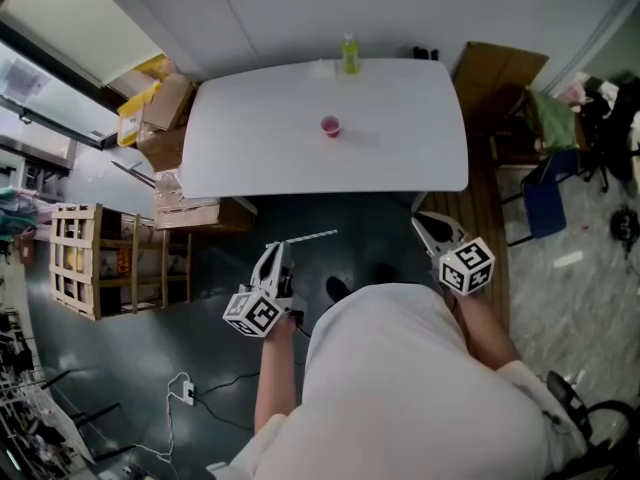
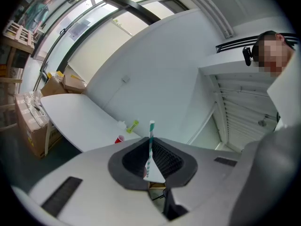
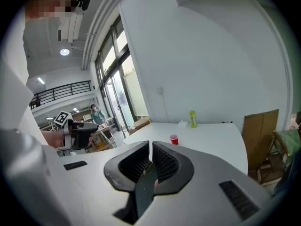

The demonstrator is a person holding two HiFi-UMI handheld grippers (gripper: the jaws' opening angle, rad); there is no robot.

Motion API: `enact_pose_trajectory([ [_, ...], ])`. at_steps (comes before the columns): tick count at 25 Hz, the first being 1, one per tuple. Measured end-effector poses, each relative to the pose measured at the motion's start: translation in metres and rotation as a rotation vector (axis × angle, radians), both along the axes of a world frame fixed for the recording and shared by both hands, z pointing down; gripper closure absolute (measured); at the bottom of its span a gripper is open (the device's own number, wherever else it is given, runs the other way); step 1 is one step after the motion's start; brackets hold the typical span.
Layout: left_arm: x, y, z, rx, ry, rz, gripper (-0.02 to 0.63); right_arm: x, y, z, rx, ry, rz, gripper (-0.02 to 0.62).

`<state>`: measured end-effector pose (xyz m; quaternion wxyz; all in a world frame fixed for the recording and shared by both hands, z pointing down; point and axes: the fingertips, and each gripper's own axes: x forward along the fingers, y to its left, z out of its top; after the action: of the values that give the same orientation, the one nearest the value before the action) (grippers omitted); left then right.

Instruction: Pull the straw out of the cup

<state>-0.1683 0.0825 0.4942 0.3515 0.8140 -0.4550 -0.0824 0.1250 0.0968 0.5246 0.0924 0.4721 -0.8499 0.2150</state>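
While the left gripper is clamping the straw well short of the table, the cup is sitting near the table's middle, apparently strawless. The right gripper is hanging closed on nothing just off the table's near edge. The pull is looking finished, probably leaving only a put-down.

No legible text, brand or number found. The left cube on the left gripper and the right cube on the right gripper bear black-and-white square patterns only (no characters). The green bottle, far ahead of both grippers, has a label too small to read.
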Motion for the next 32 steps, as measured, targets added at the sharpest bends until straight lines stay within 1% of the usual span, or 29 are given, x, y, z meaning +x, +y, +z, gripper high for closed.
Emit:
enact_pose_trajectory([
  [4, 0.005, 0.003, -0.001, -0.003, -0.007, -0.008, 0.583, 0.007, -0.002, 0.003, -0.018, -0.012, 0.007, 0.546],
  [12, 0.023, 0.009, 0.003, -0.001, -0.053, -0.023, 0.583, 0.032, -0.001, 0.01, -0.047, -0.015, -0.008, 0.546],
  [19, 0.042, 0.014, 0.004, 0.01, -0.071, -0.049, 0.583, 0.05, 0.001, 0.02, -0.061, 0.005, -0.071, 0.546],
  [24, 0.046, 0.019, 0.006, 0.012, -0.071, -0.072, 0.583, 0.056, -0.001, 0.024, -0.062, 0.006, -0.089, 0.546],
  [28, 0.048, 0.018, 0.006, -0.003, -0.079, -0.08, 0.583, 0.056, -0.004, 0.027, -0.069, 0.002, -0.095, 0.546],
  [32, 0.046, 0.013, 0.01, 0.003, -0.068, -0.082, 0.583, 0.053, -0.01, 0.03, -0.074, 0.01, -0.097, 0.546],
])
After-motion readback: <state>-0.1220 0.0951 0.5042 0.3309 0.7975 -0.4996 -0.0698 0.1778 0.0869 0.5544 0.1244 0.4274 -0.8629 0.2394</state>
